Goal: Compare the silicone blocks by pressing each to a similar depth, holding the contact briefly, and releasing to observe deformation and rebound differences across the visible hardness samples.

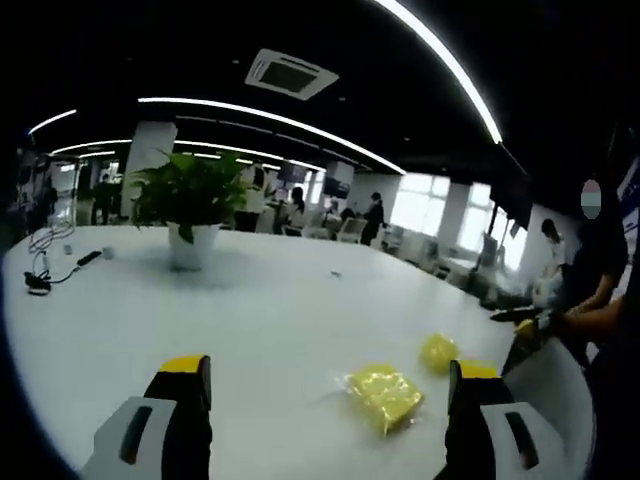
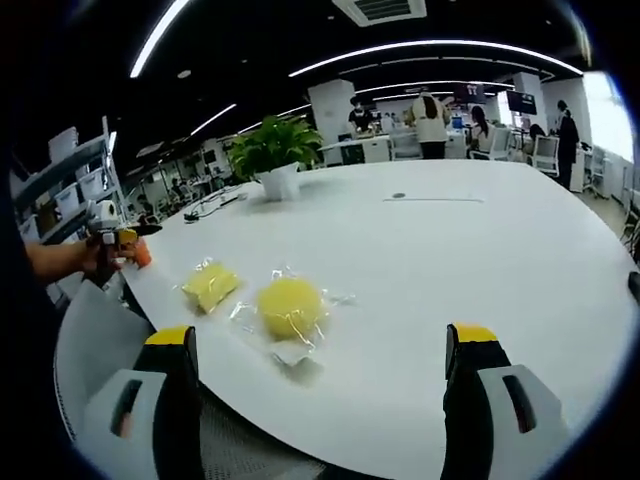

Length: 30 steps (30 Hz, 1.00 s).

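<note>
Currently catalogued, largest first:
Worktop (image 2: 480,260): white, glossy; a wrapped sample may skid on it under an off-centre press.
Potted plant (image 1: 190,205): far side, well apart from the samples.
Square yellow block (image 1: 384,396): near edge, in crinkled clear wrap; film could slip or hide rebound.
Round yellow block (image 2: 290,305): near edge, just beside the square one; may roll or squirm sideways.
Left claw (image 1: 328,385): spread, holding nothing, above the worktop.
Right claw (image 2: 325,350): spread, holding nothing; unequal press depth would spoil comparison.

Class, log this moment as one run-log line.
left gripper: open | right gripper: open | square yellow block, round yellow block: wrapped, untouched on white table
</note>
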### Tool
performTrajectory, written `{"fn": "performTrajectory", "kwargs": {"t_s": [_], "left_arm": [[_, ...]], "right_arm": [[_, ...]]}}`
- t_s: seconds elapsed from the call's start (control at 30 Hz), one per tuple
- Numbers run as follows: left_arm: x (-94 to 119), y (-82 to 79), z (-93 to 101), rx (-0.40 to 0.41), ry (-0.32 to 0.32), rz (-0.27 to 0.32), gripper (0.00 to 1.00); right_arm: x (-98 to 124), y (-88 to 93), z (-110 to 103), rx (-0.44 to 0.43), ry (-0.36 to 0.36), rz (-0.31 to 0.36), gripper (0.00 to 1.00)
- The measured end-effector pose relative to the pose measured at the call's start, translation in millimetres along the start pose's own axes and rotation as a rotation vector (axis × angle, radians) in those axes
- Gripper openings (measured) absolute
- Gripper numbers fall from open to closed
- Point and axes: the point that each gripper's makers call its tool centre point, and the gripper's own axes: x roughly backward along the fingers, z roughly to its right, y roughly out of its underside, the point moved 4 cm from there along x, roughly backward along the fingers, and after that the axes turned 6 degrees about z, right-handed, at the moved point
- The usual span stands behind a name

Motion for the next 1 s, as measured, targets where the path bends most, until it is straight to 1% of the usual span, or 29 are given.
{"fn": "performTrajectory", "kwargs": {"t_s": [0.07,0.1,0.13,0.23,0.3,0.37,0.43,0.53,0.6,0.63,0.77,0.83,0.93,1.0], "left_arm": [[-1,3.7,3.8,-0.020,0.000,-0.020,1.00],[-1,4.9,5.8,-0.007,0.001,-0.020,1.00],[-1,3.8,9.0,0.011,0.011,-0.007,1.00],[-3,3.8,12.0,-0.005,0.003,-0.006,1.00],[-4,6.2,11.0,-0.007,0.008,-0.011,1.00],[-4,7.2,12.9,0.009,0.013,-0.019,1.00],[-4,7.7,13.8,0.009,0.013,-0.024,1.00],[-2,8.9,14.3,0.012,0.018,-0.025,1.00],[1,11.2,13.0,-0.003,0.004,-0.044,1.00],[4,10.9,13.4,-0.035,0.007,-0.051,1.00],[4,9.2,13.8,-0.029,0.023,-0.051,1.00],[3,9.6,13.6,-0.030,0.021,-0.057,1.00],[2,11.3,13.7,-0.022,0.017,-0.058,1.00],[1,11.5,15.0,-0.011,0.018,-0.056,1.00]], "right_arm": [[0,-0.3,0,0.004,0.001,0.007,0.96],[0,-0.8,0,0.011,0.000,0.016,0.96],[0,-0.7,-1,0.013,0.000,0.017,0.96],[-1,2.0,-1,0.018,0.000,-0.001,0.96],[-2,3.5,-2,0.007,-0.010,-0.008,0.96],[-3,3.4,-4,0.007,-0.019,-0.005,0.96],[-4,5.5,-6,0.039,-0.021,-0.020,0.96],[-6,5.3,-9,0.056,-0.032,-0.027,0.96],[-6,3.1,-10,0.060,-0.034,-0.024,0.96],[-7,2.1,-10,0.063,-0.033,-0.023,0.96],[-9,2.0,-10,0.069,-0.030,-0.012,0.96],[-11,6.3,-12,0.054,-0.044,-0.024,0.96],[-11,8.0,-16,0.075,-0.049,-0.028,0.96],[-10,8.0,-16,0.070,-0.053,-0.028,0.96]]}}
